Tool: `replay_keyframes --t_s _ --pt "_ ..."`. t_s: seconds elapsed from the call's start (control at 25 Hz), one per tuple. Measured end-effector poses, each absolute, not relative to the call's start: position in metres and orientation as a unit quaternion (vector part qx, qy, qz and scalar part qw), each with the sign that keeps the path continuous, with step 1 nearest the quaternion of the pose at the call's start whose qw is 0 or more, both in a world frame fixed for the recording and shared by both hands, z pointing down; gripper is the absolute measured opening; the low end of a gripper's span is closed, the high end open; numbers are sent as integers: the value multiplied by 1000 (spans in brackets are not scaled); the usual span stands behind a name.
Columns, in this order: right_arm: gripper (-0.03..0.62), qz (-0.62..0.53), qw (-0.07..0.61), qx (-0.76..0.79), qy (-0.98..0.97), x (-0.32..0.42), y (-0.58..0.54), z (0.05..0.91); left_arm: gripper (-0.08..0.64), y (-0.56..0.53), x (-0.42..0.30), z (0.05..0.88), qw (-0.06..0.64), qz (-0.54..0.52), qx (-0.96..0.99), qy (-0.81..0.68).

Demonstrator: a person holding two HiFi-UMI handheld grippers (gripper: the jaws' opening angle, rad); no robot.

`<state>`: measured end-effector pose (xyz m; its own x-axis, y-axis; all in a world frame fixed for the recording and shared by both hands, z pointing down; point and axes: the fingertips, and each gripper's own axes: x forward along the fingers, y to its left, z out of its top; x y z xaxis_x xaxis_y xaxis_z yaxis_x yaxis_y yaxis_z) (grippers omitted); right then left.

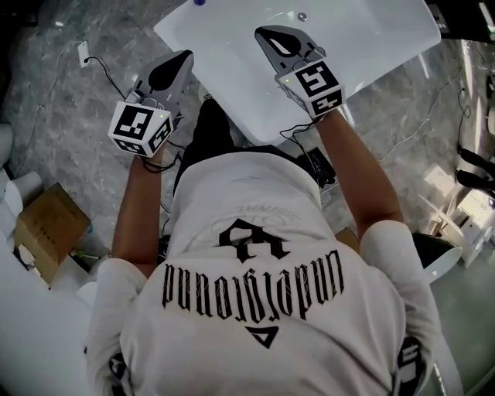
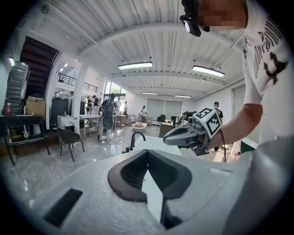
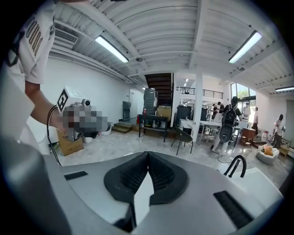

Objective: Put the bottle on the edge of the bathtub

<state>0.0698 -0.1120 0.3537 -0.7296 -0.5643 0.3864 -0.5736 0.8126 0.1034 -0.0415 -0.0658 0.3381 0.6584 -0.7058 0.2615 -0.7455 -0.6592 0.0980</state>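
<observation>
The white bathtub (image 1: 371, 46) lies below and ahead of me, its black faucet (image 2: 136, 137) at the far end. I see no bottle in any view. A small dark blue thing (image 1: 199, 2) sits at the tub's top rim; what it is I cannot tell. My left gripper (image 1: 186, 56) hovers just off the tub's left rim, its jaws shut with nothing between them. My right gripper (image 1: 267, 32) hangs over the tub's inside, shut and empty too. In each gripper view the black pads meet at the tip: left gripper (image 2: 148, 151), right gripper (image 3: 148, 153).
A cardboard box (image 1: 48, 228) and cables lie on the marble floor at the left. A black device (image 1: 321, 166) sits by the tub's near corner. Farther off stand a chair (image 2: 69, 140), tables and several people.
</observation>
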Motion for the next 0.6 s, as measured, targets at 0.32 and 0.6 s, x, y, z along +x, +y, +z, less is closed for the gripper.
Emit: replay_keyframes --t_s 0.32,0.6 --pt "15 -7 166 309 -936 86 -67 303 15 -27 -41 305 83 85 903 -412" --pt "14 -19 130 303 -944 110 -14 267 15 22 -29 265 54 55 904 -420"
